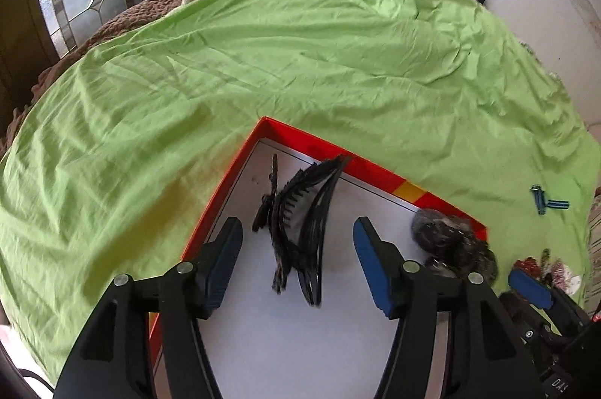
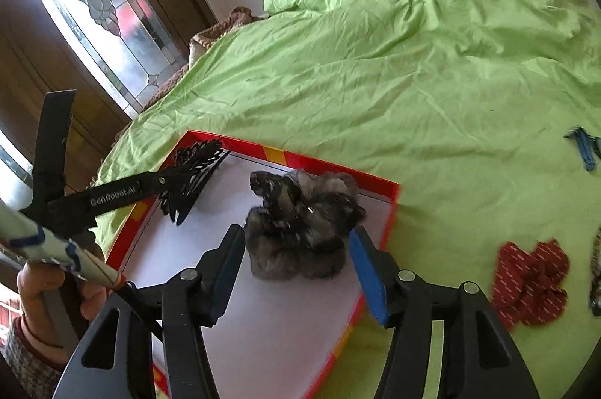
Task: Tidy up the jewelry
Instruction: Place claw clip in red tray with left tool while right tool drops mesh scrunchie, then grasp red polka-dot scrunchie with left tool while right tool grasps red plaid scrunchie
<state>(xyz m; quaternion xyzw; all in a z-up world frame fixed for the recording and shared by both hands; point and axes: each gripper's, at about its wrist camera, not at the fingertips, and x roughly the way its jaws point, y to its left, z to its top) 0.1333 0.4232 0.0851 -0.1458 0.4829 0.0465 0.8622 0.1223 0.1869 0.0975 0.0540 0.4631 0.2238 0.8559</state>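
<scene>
Right gripper is spread wide and holding nothing, its blue pads flanking the grey-black scrunchies, which sit bunched in a soft fluffy heap just ahead of the tips inside the red-rimmed box. Left gripper hangs released too, over the black hair clips, a toothed, glossy tangle whose long axis runs straight away from it between the fingers. Out on the green bedsheet, the red scrunchie lies well right of the box and the blue clip further off, so the right hand looks nearer for both.
</scene>
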